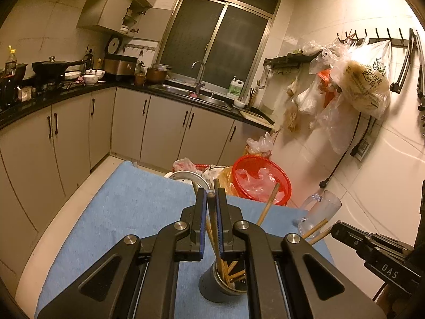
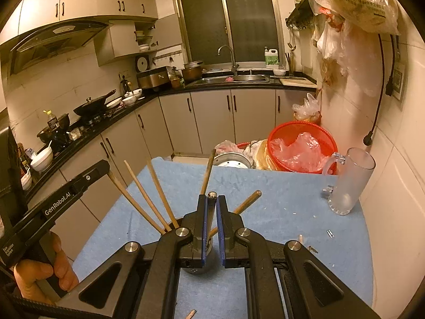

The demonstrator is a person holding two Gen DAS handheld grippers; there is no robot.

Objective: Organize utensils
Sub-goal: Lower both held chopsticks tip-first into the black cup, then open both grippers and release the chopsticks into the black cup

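Observation:
A grey metal cup (image 1: pixel 221 284) stands on the blue cloth (image 1: pixel 127 212) and holds several wooden chopsticks (image 1: pixel 268 204). My left gripper (image 1: pixel 211 195) is above the cup, shut on a dark-tipped chopstick (image 1: pixel 211 207) whose lower end reaches into the cup. In the right wrist view the cup (image 2: pixel 196 265) sits mostly hidden behind the fingers, with chopsticks (image 2: pixel 143 194) fanning out of it. My right gripper (image 2: pixel 211 198) is nearly closed around another dark-tipped chopstick (image 2: pixel 212 195) over the cup.
A frosted glass mug (image 2: pixel 350 180) stands at the cloth's far right, near the tiled wall. A red basket (image 2: pixel 302 146) with plastic bags and a metal pot (image 2: pixel 232 159) sit beyond the table's far edge. Small scraps (image 2: pixel 329 232) lie on the cloth.

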